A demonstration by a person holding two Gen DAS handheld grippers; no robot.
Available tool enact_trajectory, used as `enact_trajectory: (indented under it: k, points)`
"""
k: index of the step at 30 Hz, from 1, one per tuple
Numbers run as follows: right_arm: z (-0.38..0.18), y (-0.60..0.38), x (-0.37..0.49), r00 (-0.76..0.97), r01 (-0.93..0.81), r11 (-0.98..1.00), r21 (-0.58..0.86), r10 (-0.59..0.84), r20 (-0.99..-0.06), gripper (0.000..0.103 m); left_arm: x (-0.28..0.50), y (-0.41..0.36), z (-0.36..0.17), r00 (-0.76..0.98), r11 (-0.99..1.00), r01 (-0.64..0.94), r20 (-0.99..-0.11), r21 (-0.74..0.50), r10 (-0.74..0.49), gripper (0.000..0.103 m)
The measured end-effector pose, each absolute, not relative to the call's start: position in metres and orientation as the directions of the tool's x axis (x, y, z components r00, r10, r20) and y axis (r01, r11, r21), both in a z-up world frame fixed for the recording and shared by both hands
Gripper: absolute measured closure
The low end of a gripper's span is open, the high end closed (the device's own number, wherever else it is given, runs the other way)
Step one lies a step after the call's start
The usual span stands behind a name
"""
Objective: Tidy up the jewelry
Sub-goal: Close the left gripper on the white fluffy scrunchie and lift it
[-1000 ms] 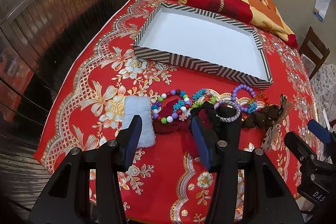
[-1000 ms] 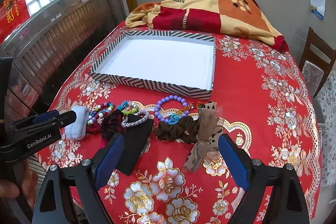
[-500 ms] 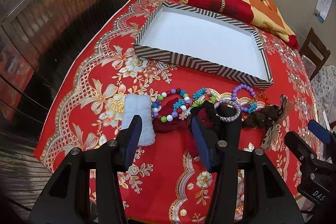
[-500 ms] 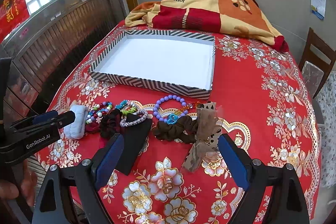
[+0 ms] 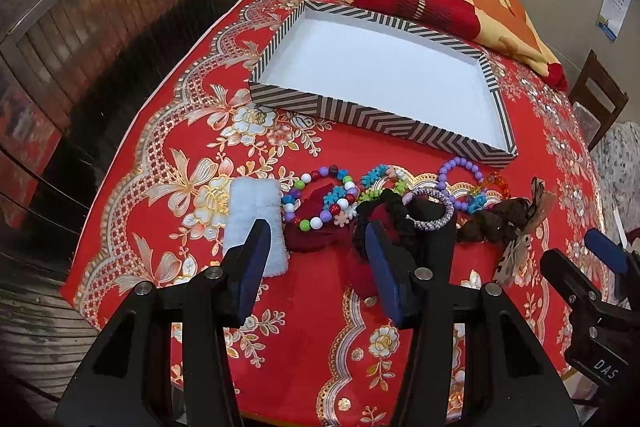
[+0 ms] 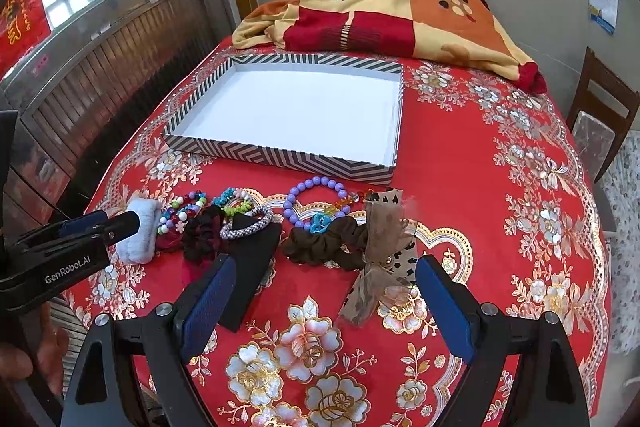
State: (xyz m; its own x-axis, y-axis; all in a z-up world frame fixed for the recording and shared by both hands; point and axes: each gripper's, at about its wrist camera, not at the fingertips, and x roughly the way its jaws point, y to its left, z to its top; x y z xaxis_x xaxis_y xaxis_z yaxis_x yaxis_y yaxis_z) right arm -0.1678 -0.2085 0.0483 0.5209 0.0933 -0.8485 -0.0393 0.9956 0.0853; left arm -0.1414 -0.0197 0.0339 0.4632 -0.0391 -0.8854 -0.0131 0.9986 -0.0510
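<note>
Jewelry row mid-frame on the tabletop (image 6: 460, 163), just below the tray: round-bead purple bracelet (image 6: 316, 201), multicolour bead bracelets (image 5: 320, 199), woven silver bangle (image 6: 246, 225), brown scrunchie (image 6: 324, 243), gauzy leopard bow (image 6: 380, 259), fluffy pale-blue pad (image 5: 256, 223). Striped cardboard tray (image 6: 280, 157), white inside. Left hand-held gripper (image 5: 316, 267) released, labelled "GenRobot.AI"; right hand-held gripper (image 6: 324, 303) released, nothing grasped. Red-gold floral cloth; "love" blanket (image 6: 392, 11) at upper centre.

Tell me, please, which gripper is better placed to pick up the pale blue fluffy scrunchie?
Probably left: the left gripper hangs open beside the pale blue fluffy scrunchie, while the right gripper sits over the sheer brown bow.
</note>
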Motion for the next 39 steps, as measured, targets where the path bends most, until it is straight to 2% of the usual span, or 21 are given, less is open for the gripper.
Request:
enact_trajectory:
  k: [6,17,22,26,30,32,39]
  points:
    - [0.042,-0.214,-0.168,0.507,-0.034,0.995,0.092,0.097,-0.857,0.014,-0.140,0.000,0.031,0.446,0.996,-0.046,-0.894,-0.081,-0.052,0.054]
    - [0.028,-0.193,-0.156,0.460,-0.114,0.978,0.177,0.210,-0.863,0.014,-0.140,0.064,0.007,0.372,0.973,-0.168,-0.924,-0.158,-0.085,0.054]
    - [0.023,-0.182,-0.139,0.445,-0.143,0.966,0.215,0.257,-0.858,0.027,-0.135,0.070,-0.004,0.335,0.959,-0.175,-0.929,-0.225,-0.157,0.052]
    - [0.015,-0.176,-0.122,0.419,-0.147,0.958,0.245,0.284,-0.862,0.033,-0.127,0.068,-0.008,0.327,0.955,-0.162,-0.927,-0.249,-0.187,0.051]
    - [0.003,-0.173,-0.107,0.383,-0.145,0.954,0.264,0.300,-0.873,0.041,-0.116,0.060,-0.017,0.304,0.956,-0.142,-0.931,-0.255,-0.203,0.049]
    - [-0.005,-0.174,-0.099,0.362,-0.135,0.952,0.276,0.307,-0.880,0.049,-0.112,0.056,-0.022,0.287,0.961,-0.128,-0.937,-0.246,-0.201,0.049]
    - [-0.021,-0.175,-0.079,0.317,-0.131,0.945,0.300,0.327,-0.890,0.060,-0.103,0.056,-0.039,0.250,0.967,-0.119,-0.950,-0.223,-0.189,0.049]
